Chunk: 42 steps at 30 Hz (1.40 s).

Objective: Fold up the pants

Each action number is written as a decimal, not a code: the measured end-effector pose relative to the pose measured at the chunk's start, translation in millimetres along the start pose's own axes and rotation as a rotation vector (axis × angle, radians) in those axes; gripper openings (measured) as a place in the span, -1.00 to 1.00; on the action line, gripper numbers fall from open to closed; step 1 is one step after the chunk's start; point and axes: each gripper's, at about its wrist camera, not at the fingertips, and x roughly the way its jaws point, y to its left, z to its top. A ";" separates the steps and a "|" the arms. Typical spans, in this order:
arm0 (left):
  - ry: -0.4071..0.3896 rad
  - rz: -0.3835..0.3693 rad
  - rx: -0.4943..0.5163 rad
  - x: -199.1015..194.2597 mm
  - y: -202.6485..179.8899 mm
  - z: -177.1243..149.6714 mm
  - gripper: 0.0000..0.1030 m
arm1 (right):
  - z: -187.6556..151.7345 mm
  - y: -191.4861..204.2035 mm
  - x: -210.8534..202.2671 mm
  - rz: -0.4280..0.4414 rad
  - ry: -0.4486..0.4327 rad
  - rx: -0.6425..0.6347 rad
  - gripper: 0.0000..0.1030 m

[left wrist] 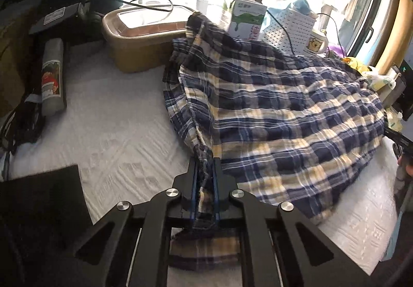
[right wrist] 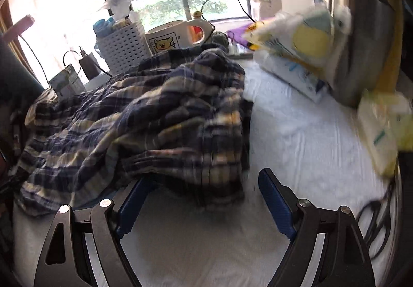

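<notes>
The blue, white and yellow plaid pants lie bunched on the white cloth-covered table. My left gripper is shut on a hem edge of the pants, holding it slightly raised, with a flap hanging below the jaws. In the right wrist view the pants form a rumpled heap on the left. My right gripper is open, its blue-padded fingers at the heap's near edge; the left finger tip is hidden under the cloth. This view is motion-blurred.
Along the window stand a tan lidded box, a milk carton, a white perforated basket, a bear mug and cables. A rolled tube lies left. Plastic packages sit right.
</notes>
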 end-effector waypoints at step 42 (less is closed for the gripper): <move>-0.043 0.034 0.061 -52.1 -31.3 -0.3 -0.32 | 19.7 1.5 -95.1 -0.058 -0.180 -0.216 0.16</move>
